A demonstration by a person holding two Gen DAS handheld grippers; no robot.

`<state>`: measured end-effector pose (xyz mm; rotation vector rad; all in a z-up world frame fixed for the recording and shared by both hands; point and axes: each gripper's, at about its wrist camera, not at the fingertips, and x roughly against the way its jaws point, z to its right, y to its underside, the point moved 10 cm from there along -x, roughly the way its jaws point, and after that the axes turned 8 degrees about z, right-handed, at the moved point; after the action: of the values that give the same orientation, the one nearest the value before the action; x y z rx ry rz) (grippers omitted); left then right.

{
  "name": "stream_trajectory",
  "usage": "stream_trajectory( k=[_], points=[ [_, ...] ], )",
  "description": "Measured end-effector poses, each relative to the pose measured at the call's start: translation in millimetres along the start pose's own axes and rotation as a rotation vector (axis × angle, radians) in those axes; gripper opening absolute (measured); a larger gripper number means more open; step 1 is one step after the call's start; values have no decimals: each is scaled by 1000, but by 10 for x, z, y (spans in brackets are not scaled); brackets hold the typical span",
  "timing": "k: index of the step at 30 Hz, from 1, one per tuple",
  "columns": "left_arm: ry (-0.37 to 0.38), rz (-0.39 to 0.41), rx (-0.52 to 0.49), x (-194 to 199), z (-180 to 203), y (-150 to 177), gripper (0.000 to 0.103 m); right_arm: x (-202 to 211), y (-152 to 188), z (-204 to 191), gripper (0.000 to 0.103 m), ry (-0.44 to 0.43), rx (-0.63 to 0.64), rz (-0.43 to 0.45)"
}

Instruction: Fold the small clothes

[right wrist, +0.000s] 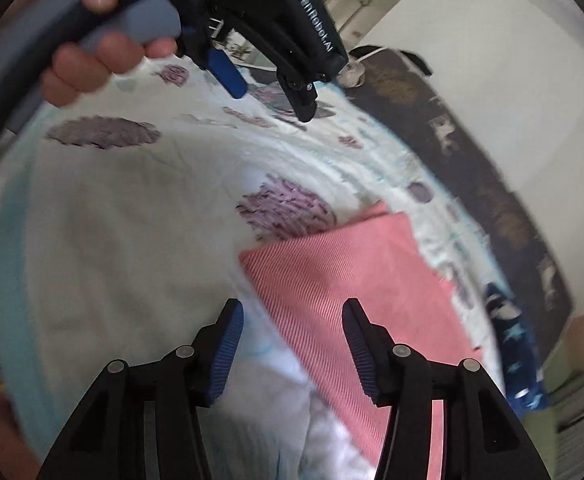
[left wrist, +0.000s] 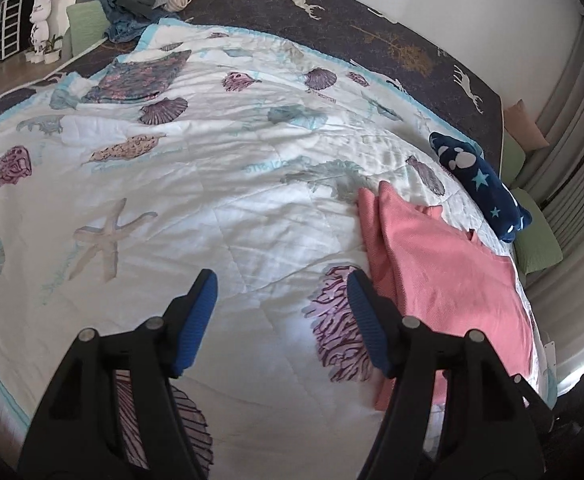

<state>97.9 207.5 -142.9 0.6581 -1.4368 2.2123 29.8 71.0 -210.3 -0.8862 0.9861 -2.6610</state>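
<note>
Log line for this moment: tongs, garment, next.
left tongs: open, empty | right tongs: open, empty | pink garment: folded on quilt, not gripped | next: likely another garment

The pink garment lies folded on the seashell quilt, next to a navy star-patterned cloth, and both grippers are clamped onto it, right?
Not quite. The pink garment does lie folded on the seashell quilt, near the navy star-patterned cloth, but neither gripper holds it. The left wrist view shows the left gripper open over bare quilt; the right wrist view shows the right gripper open above the garment, its pads not pressing on it.
</note>
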Motion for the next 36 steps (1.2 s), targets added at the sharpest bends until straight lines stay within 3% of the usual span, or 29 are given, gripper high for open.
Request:
stream_trajectory(
  k=[5, 7, 9, 12, 15, 20, 22, 27, 33, 34, 35, 36],
  points=[
    [4, -22, 49, -61, -125, 3, 68, -127, -145, -4, 49, 91, 20, 24],
    [10, -27, 48, -79, -126, 1, 68, -145, -155, -19, 40, 91, 11, 24],
    [17, -35, 43, -108, -111, -2, 68, -177, -144, -8, 14, 74, -19, 12],
    [33, -49, 34, -165, -50, -8, 68, -104, -147, 76, 7, 40, -96, 32],
    [59, -66, 35, -238, 36, -4, 68, 11, -179, 229, 6, -27, -229, 66],
    [166, -141, 82, -426, 272, 79, 69, 69, -80, 513, 5, -260, -588, 70],
    [209, -179, 108, -550, 405, 107, 72, 46, -41, 578, 5, -309, -668, 57],
    [333, -291, 157, -864, 834, 167, 74, 120, -66, 619, 5, -316, -707, 75],
    [354, -320, 151, -1130, 1202, 126, 74, 268, -42, 764, 5, -294, -772, 112],
    [362, -314, 153, -1152, 1248, 100, 65, 286, -25, 808, 5, -290, -786, 117],
    [371, -309, 149, -1173, 1304, 69, 37, 318, -5, 833, 5, -288, -799, 119],
    [365, -312, 130, -1197, 1352, 44, 21, 344, 19, 875, 4, -290, -816, 122]
  ],
)
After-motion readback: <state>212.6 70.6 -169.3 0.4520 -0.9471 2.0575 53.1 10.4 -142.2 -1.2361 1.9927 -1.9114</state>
